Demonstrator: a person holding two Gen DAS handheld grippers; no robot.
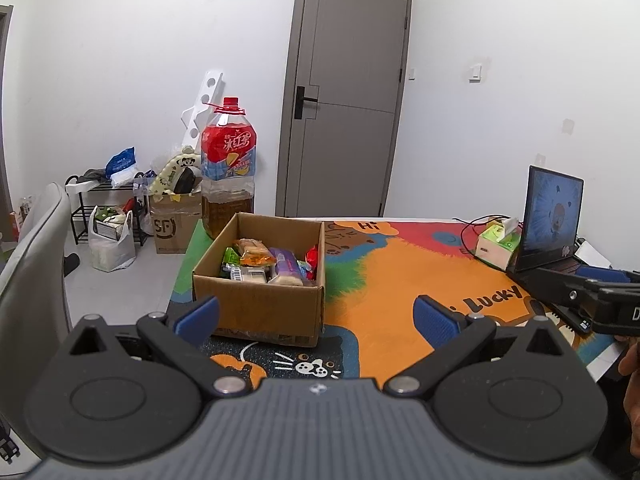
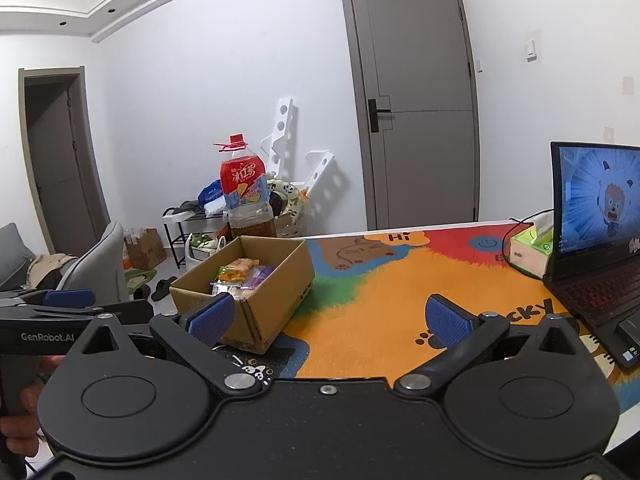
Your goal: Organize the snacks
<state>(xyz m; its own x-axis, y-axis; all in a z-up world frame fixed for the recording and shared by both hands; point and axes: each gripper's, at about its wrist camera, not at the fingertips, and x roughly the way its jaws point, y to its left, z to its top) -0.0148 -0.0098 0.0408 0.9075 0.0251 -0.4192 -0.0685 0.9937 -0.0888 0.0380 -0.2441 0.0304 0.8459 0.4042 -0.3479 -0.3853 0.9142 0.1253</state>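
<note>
Left wrist view: you are holding the left gripper above the near edge of the table, its blue pads spread wide and gripping nothing. Just beyond the left pad, a cardboard box is sitting on the colourful cartoon mat, its top open. Snacks are lying packed inside it: an orange packet on top, a green one to the left, a purple one to the right, a red one against the right wall. Behind the box, at the far left corner of the table, a big iced-tea bottle with a red cap is standing upright. On the far right a tissue box is resting just beside an open laptop. The right gripper is showing at the right edge; from here you cannot tell how its fingers are set.

Right wrist view: you are keeping the right gripper over the near part of the mat, pads wide apart and empty. The cardboard box is lying to the left, its near corner just behind the left pad, with the snacks inside. The bottle is standing behind it. The laptop is filling the right side, with the tissue box touching its left edge. At the far left the left gripper is showing, and a hand is wrapping its handle.
</note>
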